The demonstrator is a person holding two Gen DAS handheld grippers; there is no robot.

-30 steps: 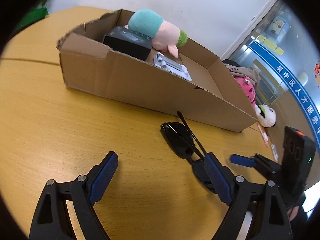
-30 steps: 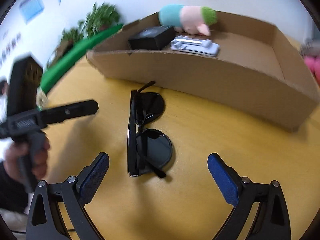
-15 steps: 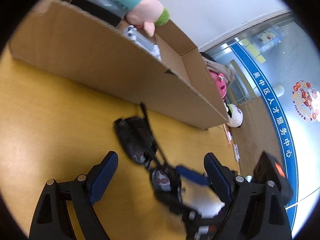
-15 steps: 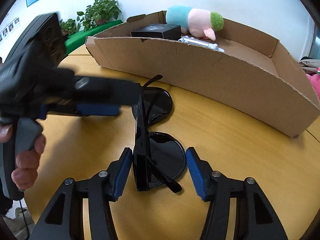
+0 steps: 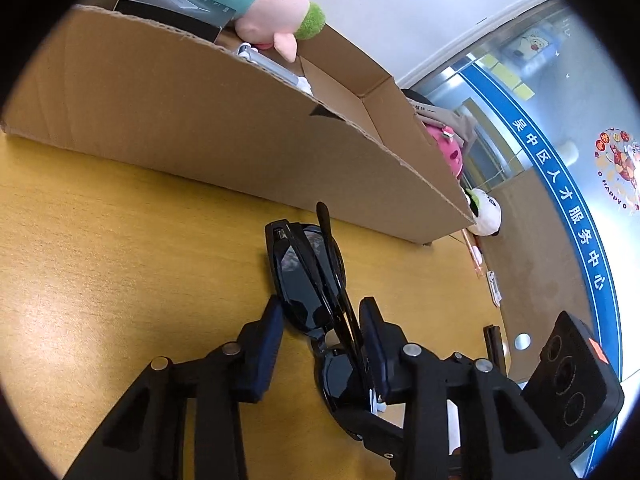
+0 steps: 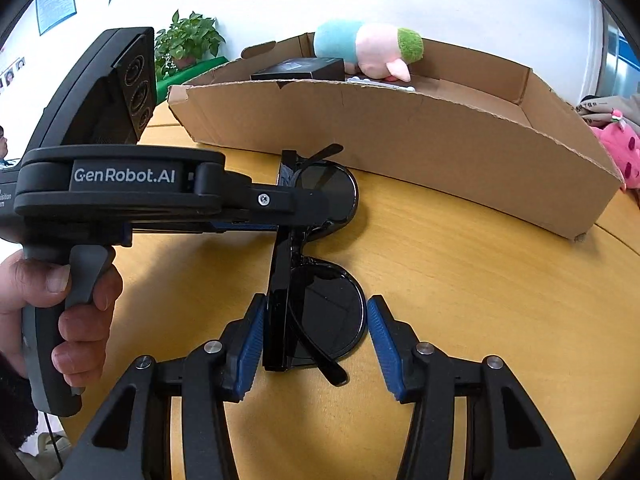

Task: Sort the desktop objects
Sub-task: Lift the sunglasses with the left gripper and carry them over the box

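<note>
**A:** What changed in the last second?

**B:** Both tongs closed in on the sunglasses. A second ago each pair of jaws stood wide. Now the left gripper has narrowed around the bridge, and the right gripper brackets the lens farthest from the box, its left pad against the frame, its right pad just off the lens rim.

**B:** Grasping, then?

**A:** The left looks clenched on the sunglasses, though the left pad's contact is hard to confirm. The right is not yet clamped.

**B:** And the sunglasses?

**A:** Folded, on the table just in front of the box, 1 temple tip poking up toward its near wall.

**A:** What does it mean for the sort?

**B:** Likely the pick-up is starting; the box is the probable target.

**A:** Room to move?

**B:** Inside the box, the plush, black case and white item crowd the left end; the right end looks free. The near wall must be cleared on the lift.
</note>
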